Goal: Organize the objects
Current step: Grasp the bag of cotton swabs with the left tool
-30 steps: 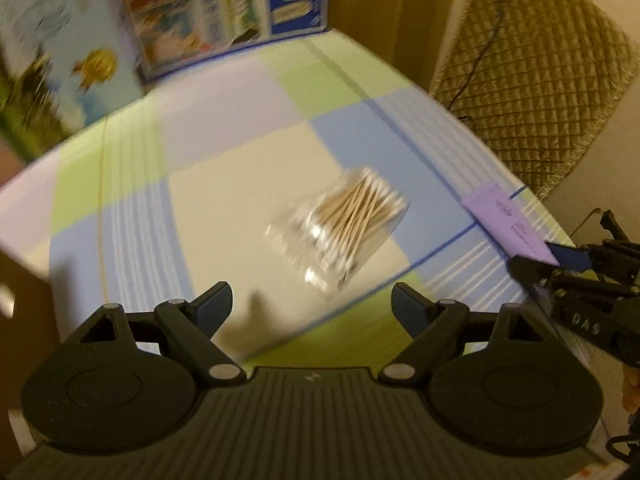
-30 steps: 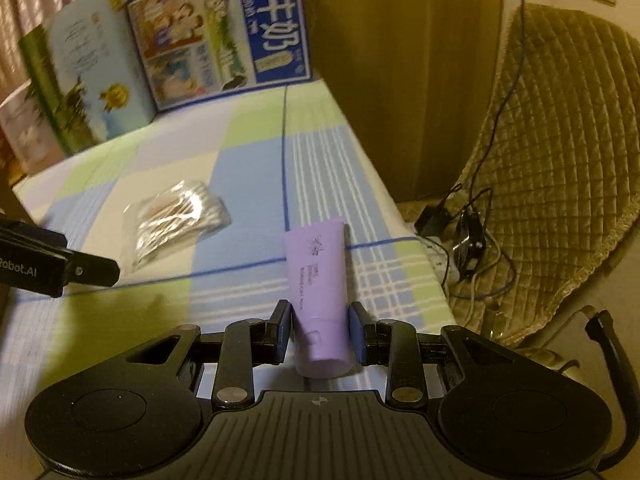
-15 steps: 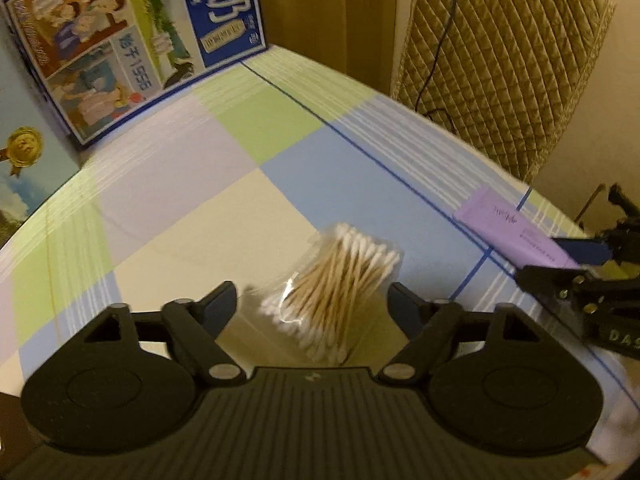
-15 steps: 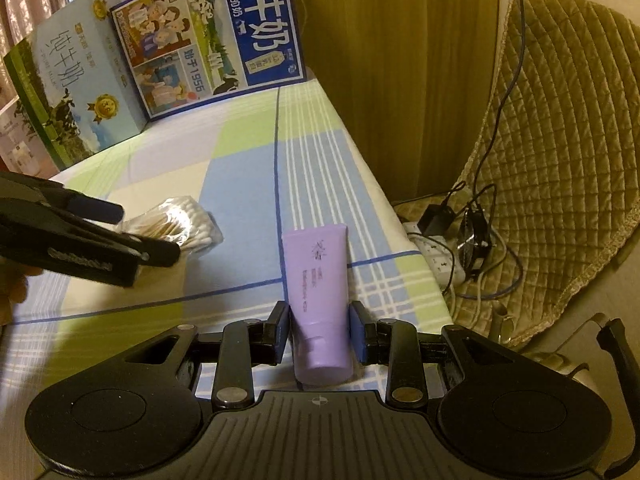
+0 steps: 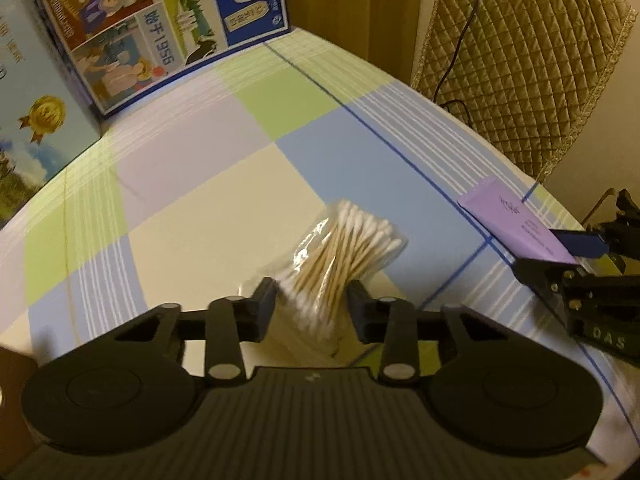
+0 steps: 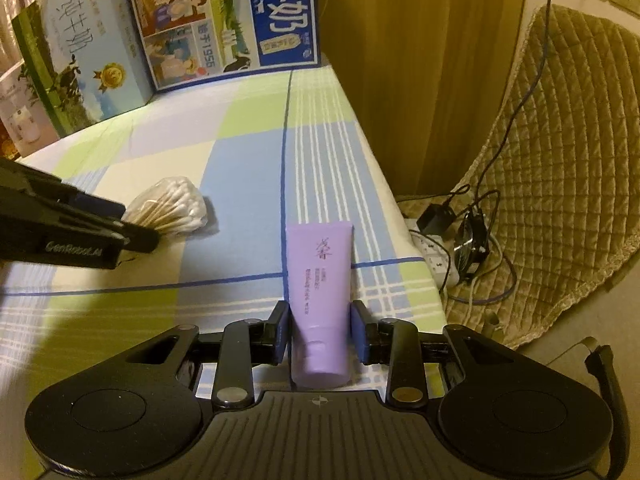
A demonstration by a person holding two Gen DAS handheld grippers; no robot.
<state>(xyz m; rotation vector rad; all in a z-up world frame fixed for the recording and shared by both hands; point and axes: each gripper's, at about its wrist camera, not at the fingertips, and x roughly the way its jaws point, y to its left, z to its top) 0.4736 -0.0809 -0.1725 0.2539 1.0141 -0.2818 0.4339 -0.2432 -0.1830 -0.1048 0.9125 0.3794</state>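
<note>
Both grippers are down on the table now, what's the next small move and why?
Probably lift both a little. The left gripper has just been closing around the bag of cotton swabs, and the right gripper clamps the purple tube; both items lie on the checked tablecloth.

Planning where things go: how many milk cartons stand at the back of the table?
2: a blue carton at the back edge, and a pale green one left of it. More may sit beyond the frame's left edge.
</note>
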